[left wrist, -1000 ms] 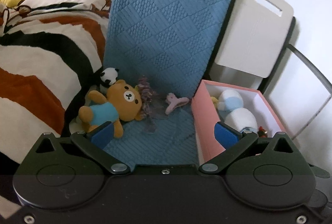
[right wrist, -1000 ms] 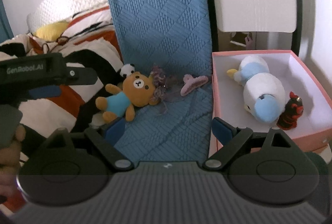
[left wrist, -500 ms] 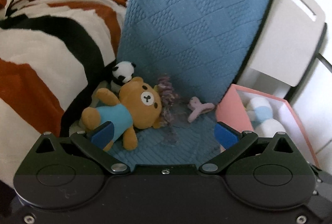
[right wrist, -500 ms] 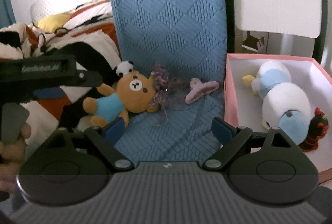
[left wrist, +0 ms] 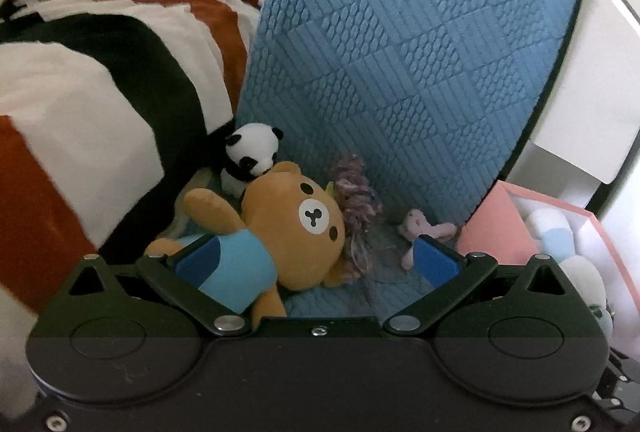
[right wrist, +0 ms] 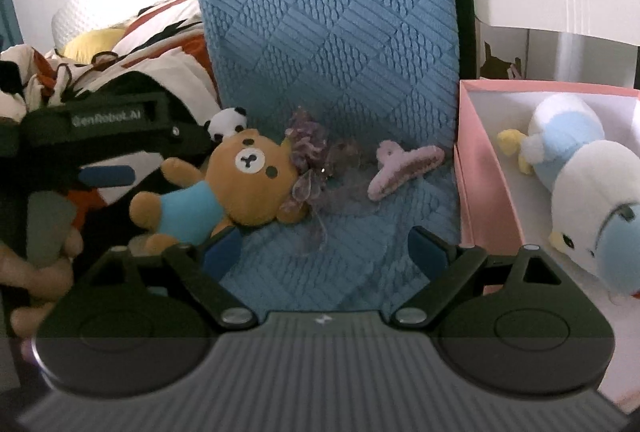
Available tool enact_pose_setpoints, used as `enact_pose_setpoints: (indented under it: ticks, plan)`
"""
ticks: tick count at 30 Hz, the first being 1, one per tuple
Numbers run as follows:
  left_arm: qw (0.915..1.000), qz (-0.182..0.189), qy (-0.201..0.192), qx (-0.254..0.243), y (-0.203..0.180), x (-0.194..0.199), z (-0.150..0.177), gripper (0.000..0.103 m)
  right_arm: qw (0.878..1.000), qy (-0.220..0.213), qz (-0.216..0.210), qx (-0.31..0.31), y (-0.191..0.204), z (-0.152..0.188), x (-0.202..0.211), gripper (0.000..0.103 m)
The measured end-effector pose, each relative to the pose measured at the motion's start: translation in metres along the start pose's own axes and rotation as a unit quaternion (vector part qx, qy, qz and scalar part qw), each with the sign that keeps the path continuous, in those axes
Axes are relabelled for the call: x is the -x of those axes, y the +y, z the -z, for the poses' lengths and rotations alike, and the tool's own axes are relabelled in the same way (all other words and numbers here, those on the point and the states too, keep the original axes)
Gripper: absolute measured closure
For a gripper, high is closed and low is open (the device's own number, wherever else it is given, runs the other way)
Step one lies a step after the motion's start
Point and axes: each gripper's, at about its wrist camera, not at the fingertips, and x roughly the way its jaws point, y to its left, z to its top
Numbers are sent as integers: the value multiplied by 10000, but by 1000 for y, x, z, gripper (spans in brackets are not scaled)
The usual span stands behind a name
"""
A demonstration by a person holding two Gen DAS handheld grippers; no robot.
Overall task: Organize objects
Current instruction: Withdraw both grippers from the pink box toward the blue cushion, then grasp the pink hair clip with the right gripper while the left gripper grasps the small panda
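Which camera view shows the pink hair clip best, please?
The right wrist view shows the pink hair clip best: the whole clip is visible on the blue cushion, nothing covering it. In the left wrist view, the clip looks smaller, and a tongs finger hides its lower end.

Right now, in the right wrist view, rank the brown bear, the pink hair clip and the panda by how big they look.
1. brown bear, clearly largest.
2. pink hair clip.
3. panda, smallest, but only its head shows behind the bear, so its rank against the clip is unsure.
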Motion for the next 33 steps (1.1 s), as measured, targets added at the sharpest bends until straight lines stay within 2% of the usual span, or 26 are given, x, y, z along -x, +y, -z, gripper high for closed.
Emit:
enact_pose_setpoints:
  ticks: [4, 10, 15, 18, 24, 33]
  plan:
    - [9999, 114, -36, 53, 7, -18, -10, 0, 9999, -78, -32, -80, -3, -7, -16, 12]
    - [9999, -29, 81, -88, 11, -46, -25, 0, 9993, 65, -44, -355, -9, -19, -49, 12]
    - [9998, -123, 103, -86, 18, -64, -36, 1, 9992, 163, 23, -373, -11, -24, -68, 22]
    - [9999, -115, 129, 10, 24, -73, -44, 8, 9986, 305, 54, -429, -15, -26, -80, 23]
    - [9997, -192, 173, -1, 30, -92, -58, 10, 9973, 591, 99, -419, -18, -39, -106, 24]
    - [9987, -378, 315, 161, 43, -122, -76, 14, 9973, 522, 437, -259, -24, -64, -143, 24]
